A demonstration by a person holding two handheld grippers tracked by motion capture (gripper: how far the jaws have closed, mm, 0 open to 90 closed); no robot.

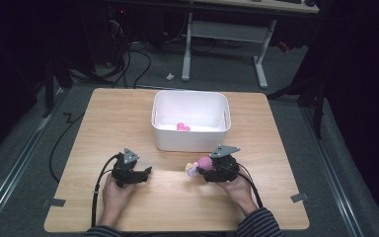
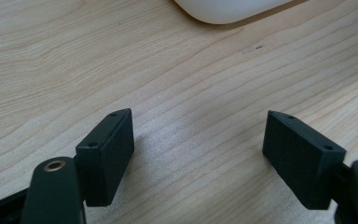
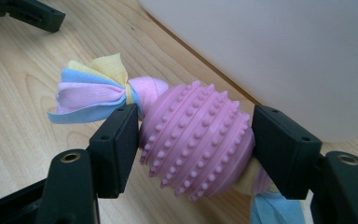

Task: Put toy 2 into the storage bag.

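Gripping a pink studded toy [image 3: 196, 140] between both jaws, the right claw [image 1: 203, 170] sits just near of the white bin [image 1: 190, 141] on the table [image 1: 103, 113]. The left claw [image 2: 198, 156] rests apart, jaws spread over bare wood, left of the toy.

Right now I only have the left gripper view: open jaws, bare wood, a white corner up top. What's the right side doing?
Observer: The right gripper is shut on a pink studded toy, its jaws pressing on opposite sides.
Operator: Just a ball?
Observer: No, fabric strips in yellow, blue and pink are knotted at each end.
Operator: And that white corner?
Observer: It's an open white bin at the table's middle, with a small pink item already inside.
Operator: How near is the toy to it?
Observer: Just in front of the bin's near wall, toward its right side.
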